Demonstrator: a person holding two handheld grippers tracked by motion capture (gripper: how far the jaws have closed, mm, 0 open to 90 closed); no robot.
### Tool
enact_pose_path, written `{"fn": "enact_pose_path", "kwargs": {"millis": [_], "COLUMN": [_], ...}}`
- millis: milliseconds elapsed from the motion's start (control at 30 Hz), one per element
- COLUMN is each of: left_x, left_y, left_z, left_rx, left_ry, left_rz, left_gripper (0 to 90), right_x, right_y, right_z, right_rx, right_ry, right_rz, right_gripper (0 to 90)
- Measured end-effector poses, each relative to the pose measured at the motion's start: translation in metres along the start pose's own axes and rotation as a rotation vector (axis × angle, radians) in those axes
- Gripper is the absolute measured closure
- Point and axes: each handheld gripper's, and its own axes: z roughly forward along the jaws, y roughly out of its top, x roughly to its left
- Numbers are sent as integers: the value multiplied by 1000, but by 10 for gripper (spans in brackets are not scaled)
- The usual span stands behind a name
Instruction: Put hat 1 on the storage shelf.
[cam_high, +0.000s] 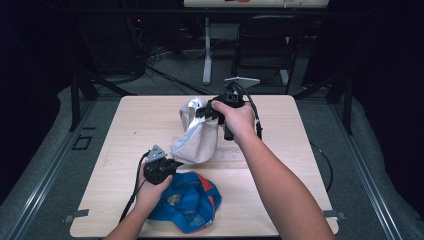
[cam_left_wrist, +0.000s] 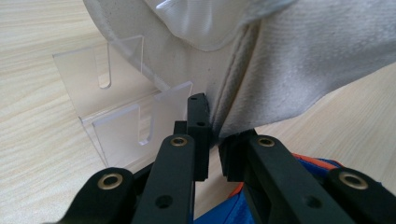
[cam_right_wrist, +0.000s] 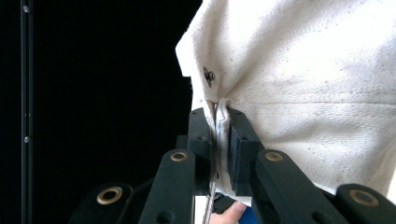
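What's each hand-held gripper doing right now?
Left hand-held gripper: shut on the white fabric cap.
Right hand-held gripper: shut on the same cap's edge.

The high view looks down on the table (cam_high: 280, 150); both gripper views sit close against the white cap (cam_high: 197, 140).

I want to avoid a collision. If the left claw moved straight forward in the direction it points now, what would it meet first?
The left claw already grips the white cap at its edge, so that fabric comes first. Just beyond, slightly left, stands the clear acrylic stand; its depth is uncertain.
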Motion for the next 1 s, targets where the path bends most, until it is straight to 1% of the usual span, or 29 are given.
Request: {"fn": "enact_pose_path", "kwargs": {"millis": [67, 100, 133, 200, 233, 267, 300, 333, 400, 433, 467, 567, 633, 733, 767, 867, 967, 1000], "left_x": [-1, -1, -1, -1, -2, -2, -2, -3, -4, -4, -5, -6, -8, -7, -6, -4, -2, -1], "left_y": [0, 0, 0, 0, 0, 1, 1, 1, 2, 2, 3, 5, 4, 2, 1, -2, -5, -7], "left_z": [0, 0, 0, 1, 1, 0, -1, 0, -1, -3, -5, -11, -17, -27, -31, -41, -52, -57], "left_rx": [-2, -4, -4, -10, -9, 4, 5, -7, -6, -15, -19, -19, -20, -31, -30, -26, -24, -15], "left_ry": [1, 2, 2, 5, 9, 8, 13, 21, 37, 42, 43, 46, 56, 57, 59, 71, 88, 100], "left_rz": [-8, -9, -12, -20, -18, -9, -3, -7, -3, 1, 5, 11, 30, 21, 18, 1, -14, -17], "left_gripper": [837, 835, 834, 831, 829, 826, 820, 808, 778, 741, 705, 637, 613, 575, 563, 535, 520, 516], "right_x": [-3, -4, -6, -12, -14, -16, -17, -18, -16, -16, -14, -7, -5, -3, -3, -3, -4, -5], "right_y": [0, 1, 1, 1, 1, 1, 1, 0, 0, 0, 0, -2, -4, -8, -10, -16, -23, -27], "right_z": [-2, -3, -4, -6, -6, -7, -7, -8, -10, -12, -14, -20, -26, -38, -42, -55, -66, -69], "right_rx": [0, -16, -20, -12, -15, -13, -17, -18, -29, -32, -28, -43, -55, -71, -82, -102, -110, -113], "right_ry": [-20, -26, -34, -41, -41, -37, -29, -26, -12, 4, 9, -13, -11, -10, -19, -69, -108, -118], "right_rz": [-12, -9, -8, 1, 9, 7, 8, 5, 0, -5, -13, -48, -63, -79, -90, -137, -175, -190], "right_gripper": [821, 821, 821, 820, 819, 819, 817, 808, 757, 733, 725, 686, 680, 670, 665, 654, 648, 642]}}
